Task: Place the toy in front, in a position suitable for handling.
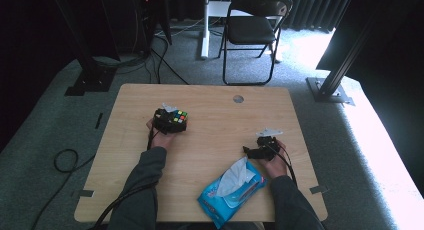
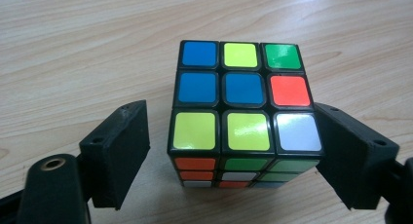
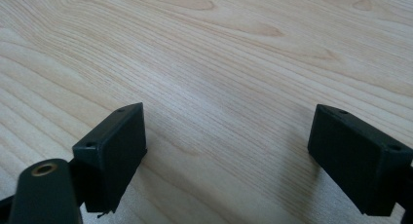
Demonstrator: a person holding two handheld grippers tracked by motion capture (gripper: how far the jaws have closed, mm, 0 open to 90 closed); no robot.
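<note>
A scrambled Rubik's cube [image 1: 178, 118] [image 2: 243, 112] rests on the wooden table [image 1: 215, 135], left of centre. My left gripper [image 1: 171, 123] [image 2: 234, 129] is open around it. In the left gripper view the right jaw sits against the cube's side, while a narrow gap separates the left jaw from it. The cube's top face shows blue, yellow, green, red and white stickers. At the table's right, my right gripper [image 1: 248, 151] [image 3: 229, 136] is open low over bare wood, nothing between its jaws.
A blue pack of wet wipes [image 1: 231, 189] with a tissue sticking out lies near the front edge, just left of the right hand. A round cable hole [image 1: 238, 98] sits near the far edge. A folding chair [image 1: 252, 30] stands beyond the table.
</note>
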